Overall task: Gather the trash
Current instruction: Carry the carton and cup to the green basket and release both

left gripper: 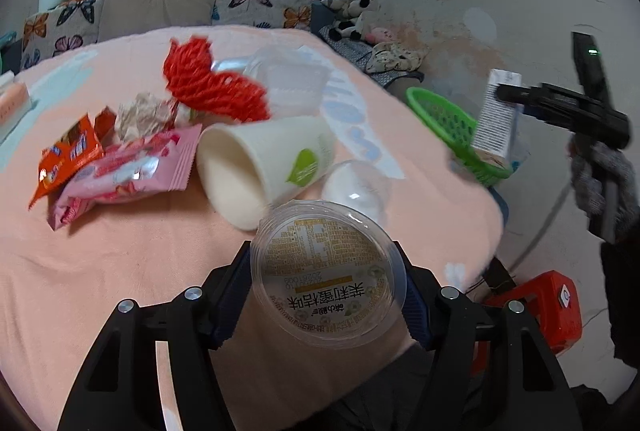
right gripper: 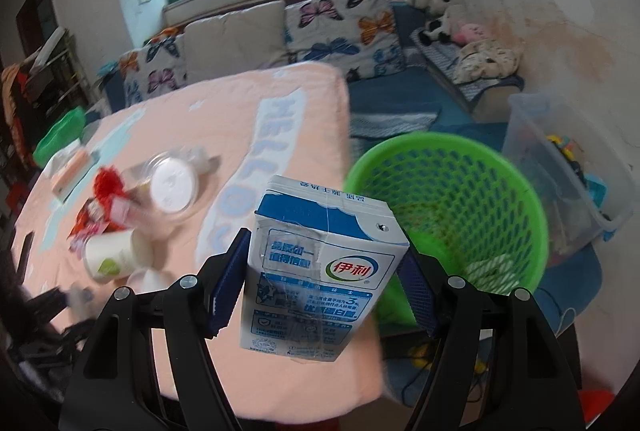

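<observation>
Our left gripper (left gripper: pixel 326 295) pinching a clear cup (left gripper: pixel 326 273) above the pink cloth (left gripper: pixel 120 271), our right gripper (right gripper: pixel 320 283) clamping a milk carton (right gripper: pixel 320 271) beside the green basket (right gripper: pixel 452 199), paper cup (left gripper: pixel 260 167) lying among wrappers (left gripper: pixel 120 167).

The tabletop (left gripper: pixel 120 271), under a peach cloth, carries a tipped white paper cup (left gripper: pixel 260 171) mid-surface, pink wrapper (left gripper: pixel 128 175) and orange wrapper (left gripper: pixel 68 155) beside it, red netting (left gripper: pixel 212 83) behind, toward the far edge.
</observation>
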`<state>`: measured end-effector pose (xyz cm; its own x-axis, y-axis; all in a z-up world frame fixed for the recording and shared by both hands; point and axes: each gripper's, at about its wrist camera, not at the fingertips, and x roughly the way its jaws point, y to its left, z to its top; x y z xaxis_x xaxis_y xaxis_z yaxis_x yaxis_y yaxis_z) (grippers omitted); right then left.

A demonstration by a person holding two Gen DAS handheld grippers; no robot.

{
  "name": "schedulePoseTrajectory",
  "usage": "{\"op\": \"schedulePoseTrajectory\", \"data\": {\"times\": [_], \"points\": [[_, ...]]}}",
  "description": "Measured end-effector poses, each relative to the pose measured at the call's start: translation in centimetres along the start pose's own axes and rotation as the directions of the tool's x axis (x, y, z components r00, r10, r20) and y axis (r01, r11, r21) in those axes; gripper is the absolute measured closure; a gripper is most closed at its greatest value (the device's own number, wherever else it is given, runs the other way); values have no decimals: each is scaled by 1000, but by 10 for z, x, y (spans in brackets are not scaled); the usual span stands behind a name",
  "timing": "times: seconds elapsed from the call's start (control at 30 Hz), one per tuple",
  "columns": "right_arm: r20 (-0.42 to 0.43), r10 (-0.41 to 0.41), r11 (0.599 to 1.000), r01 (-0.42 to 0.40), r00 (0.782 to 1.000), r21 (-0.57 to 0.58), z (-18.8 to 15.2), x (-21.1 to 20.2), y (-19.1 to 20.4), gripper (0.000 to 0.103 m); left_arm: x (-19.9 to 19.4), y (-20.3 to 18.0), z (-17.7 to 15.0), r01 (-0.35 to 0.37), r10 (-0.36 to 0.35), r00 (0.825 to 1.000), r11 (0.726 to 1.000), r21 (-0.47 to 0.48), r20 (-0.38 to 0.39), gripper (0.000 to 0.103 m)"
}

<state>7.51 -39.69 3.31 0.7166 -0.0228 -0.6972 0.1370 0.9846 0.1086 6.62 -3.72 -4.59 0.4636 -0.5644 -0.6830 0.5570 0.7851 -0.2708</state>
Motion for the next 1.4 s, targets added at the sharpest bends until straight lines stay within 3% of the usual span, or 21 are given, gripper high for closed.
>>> {"op": "schedulePoseTrajectory", "data": {"times": [0.23,0.47,0.83,1.07,1.4], "points": [[27,-111,994,110,993,25,10,16,-43,33,-8,-32,37,30,-32,999,998,53,35,39],[-6,-192,981,193,981,33,4,51,-83,33,23,-63,95,61,-64,997,995,76,37,39],[-92,-163,983,170,982,70,-20,93,-123,32,113,-122,171,93,-89,995,986,139,-39,39],[-72,-158,983,164,985,83,-24,86,-129,25,155,-155,189,118,-100,989,978,171,-108,39],[-13,-171,979,171,985,113,-44,41,-138,22,203,-201,190,135,-93,978,964,229,-185,39]]}}
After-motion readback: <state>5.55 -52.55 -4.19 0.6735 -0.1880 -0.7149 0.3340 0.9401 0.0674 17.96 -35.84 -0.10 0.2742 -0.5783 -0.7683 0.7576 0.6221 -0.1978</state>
